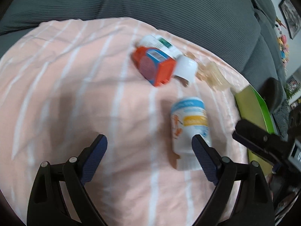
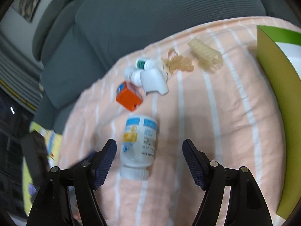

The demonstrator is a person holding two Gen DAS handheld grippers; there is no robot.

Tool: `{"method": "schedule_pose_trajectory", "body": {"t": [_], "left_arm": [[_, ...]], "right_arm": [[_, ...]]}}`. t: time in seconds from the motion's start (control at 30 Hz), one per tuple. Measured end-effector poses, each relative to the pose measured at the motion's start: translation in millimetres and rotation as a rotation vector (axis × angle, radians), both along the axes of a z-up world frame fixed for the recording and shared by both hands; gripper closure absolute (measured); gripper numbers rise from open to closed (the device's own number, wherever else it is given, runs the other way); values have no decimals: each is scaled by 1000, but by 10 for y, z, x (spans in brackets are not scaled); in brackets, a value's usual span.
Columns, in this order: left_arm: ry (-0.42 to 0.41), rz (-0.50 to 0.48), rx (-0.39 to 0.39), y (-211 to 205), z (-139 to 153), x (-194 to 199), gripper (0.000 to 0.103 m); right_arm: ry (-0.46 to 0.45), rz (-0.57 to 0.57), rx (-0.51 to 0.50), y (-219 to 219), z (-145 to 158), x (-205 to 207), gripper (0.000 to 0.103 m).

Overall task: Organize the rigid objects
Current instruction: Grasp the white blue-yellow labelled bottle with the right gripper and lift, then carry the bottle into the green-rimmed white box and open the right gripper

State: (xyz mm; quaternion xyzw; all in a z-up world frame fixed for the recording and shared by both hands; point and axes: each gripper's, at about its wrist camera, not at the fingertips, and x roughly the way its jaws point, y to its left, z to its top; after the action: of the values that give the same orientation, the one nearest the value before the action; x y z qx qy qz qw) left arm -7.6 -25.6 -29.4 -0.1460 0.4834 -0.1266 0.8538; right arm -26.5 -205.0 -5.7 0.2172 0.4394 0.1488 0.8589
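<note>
A white pill bottle with a blue and yellow label [image 1: 189, 130] [image 2: 139, 145] lies on its side on the pink striped cloth [image 1: 75, 94] [image 2: 225, 122]. Beyond it lie an orange box [image 1: 154, 66] [image 2: 128, 98], a white tube with a green label [image 1: 160, 43] [image 2: 143, 64], a white plastic piece [image 1: 185, 67] [image 2: 153, 81] and clear hair clips [image 1: 212, 73] [image 2: 206, 56]. My left gripper [image 1: 149, 148] is open just left of the bottle. My right gripper [image 2: 149, 151] is open, with the bottle's cap end between its fingers, near the left finger.
A green box [image 1: 254, 113] [image 2: 272, 75] lies at the cloth's right edge. Grey sofa cushions [image 1: 169, 5] [image 2: 150, 15] rise behind the cloth. The right gripper's body [image 1: 263, 143] shows at the right in the left wrist view.
</note>
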Motion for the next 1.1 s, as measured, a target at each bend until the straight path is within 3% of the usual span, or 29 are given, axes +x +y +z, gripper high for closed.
{"method": "schedule_pose_trajectory", "body": {"t": [0.07, 0.2, 0.43, 0.6, 0.67, 0.73, 0.9, 1.1], "left_arm": [[-8, -28, -13, -69, 4, -13, 12], [-13, -76, -40, -195, -3, -25, 19], [6, -165, -54, -441, -98, -12, 30], [8, -217, -95, -538, -108, -11, 51], [-8, -217, -68, -584, -88, -19, 52], [-27, -219, -41, -631, -58, -27, 52], [-125, -246, -16, -762, 193, -113, 52], [-297, -339, 21, -1201, 695, -273, 52]], "right_arm": [[-2, 9, 17, 17, 7, 17, 29], [0, 45, 77, 44, -39, 74, 40], [72, 57, 86, 115, -229, 199, 41], [114, 51, 101, 102, -351, 254, 41], [129, 58, 106, 110, -392, 266, 48], [131, 55, 110, 102, -403, 262, 48], [64, 29, 124, -6, -193, 150, 48], [-106, -65, 121, -379, 355, -181, 48]]}}
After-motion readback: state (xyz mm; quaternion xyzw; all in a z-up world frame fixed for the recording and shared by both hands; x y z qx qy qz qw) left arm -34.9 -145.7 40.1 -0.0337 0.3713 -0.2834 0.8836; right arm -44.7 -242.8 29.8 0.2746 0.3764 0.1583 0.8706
